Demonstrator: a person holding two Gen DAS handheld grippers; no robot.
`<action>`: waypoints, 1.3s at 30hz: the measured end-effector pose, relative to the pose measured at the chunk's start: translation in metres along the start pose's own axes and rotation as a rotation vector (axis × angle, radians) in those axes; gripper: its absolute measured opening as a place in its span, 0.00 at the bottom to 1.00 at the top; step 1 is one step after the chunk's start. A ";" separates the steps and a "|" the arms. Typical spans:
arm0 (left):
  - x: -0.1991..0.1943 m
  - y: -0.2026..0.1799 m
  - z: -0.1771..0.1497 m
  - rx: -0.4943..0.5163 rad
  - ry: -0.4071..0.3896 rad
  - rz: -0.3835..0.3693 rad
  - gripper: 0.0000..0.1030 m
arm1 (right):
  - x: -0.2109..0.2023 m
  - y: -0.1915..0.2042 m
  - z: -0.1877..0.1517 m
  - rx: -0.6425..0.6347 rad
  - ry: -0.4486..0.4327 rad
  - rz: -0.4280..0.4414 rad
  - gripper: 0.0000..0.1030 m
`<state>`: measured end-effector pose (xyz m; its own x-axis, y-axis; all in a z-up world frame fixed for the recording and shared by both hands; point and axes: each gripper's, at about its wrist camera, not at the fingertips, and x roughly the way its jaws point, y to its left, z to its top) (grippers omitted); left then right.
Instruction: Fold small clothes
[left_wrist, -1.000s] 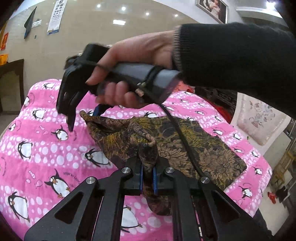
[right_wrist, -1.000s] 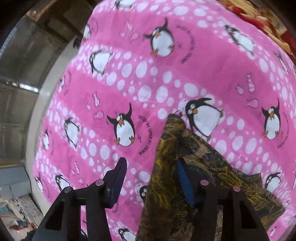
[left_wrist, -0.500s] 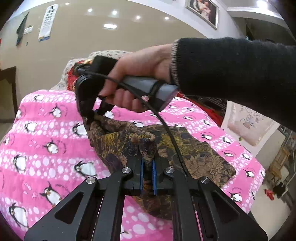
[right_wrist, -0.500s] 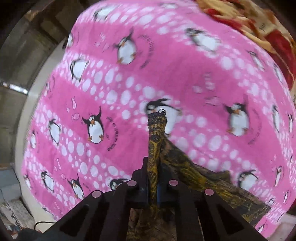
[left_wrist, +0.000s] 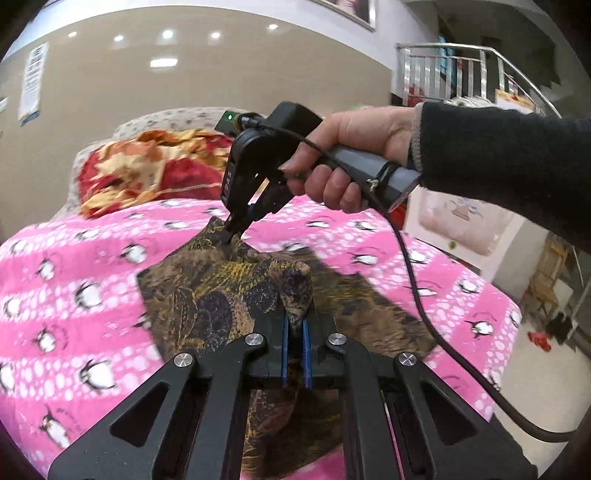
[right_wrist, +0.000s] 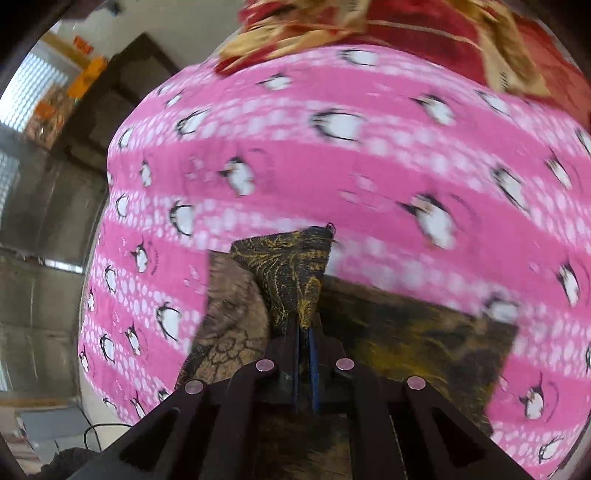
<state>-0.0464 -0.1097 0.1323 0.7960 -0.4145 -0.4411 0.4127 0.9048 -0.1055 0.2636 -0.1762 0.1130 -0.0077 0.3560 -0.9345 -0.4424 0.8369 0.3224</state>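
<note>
A dark brown and gold patterned garment (left_wrist: 207, 291) lies on a pink penguin-print blanket (left_wrist: 74, 280). My left gripper (left_wrist: 294, 325) is shut on a bunched fold of it near the bottom centre of the left wrist view. My right gripper (left_wrist: 232, 236) is seen further back in the same view, held by a hand in a black sleeve, shut on the garment's far corner. In the right wrist view my right gripper (right_wrist: 303, 332) pinches that raised corner of the garment (right_wrist: 288, 266), and the rest of the cloth spreads to the right below it.
A red and gold quilt (left_wrist: 147, 173) is heaped at the head of the bed. A black cable (left_wrist: 417, 280) hangs from the right gripper across the garment. A metal stair railing (left_wrist: 461, 74) and floor clutter stand off to the right.
My right gripper closed on the garment's corner and carried it up and toward the quilt. The left gripper kept its grip and moved the same way, lifting its fold.
</note>
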 end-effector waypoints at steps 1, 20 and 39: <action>0.003 -0.008 0.003 0.015 0.002 -0.012 0.04 | -0.005 -0.014 -0.006 0.012 -0.006 0.009 0.04; 0.106 -0.119 -0.038 0.167 0.313 -0.185 0.06 | 0.019 -0.179 -0.107 0.188 -0.142 0.058 0.04; 0.065 0.007 -0.071 -0.153 0.377 -0.007 0.15 | 0.005 -0.056 -0.283 -0.103 -0.355 -0.042 0.17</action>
<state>-0.0236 -0.1235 0.0397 0.5637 -0.3810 -0.7328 0.3241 0.9181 -0.2280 0.0344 -0.3395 0.0477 0.3155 0.4597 -0.8301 -0.5243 0.8136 0.2513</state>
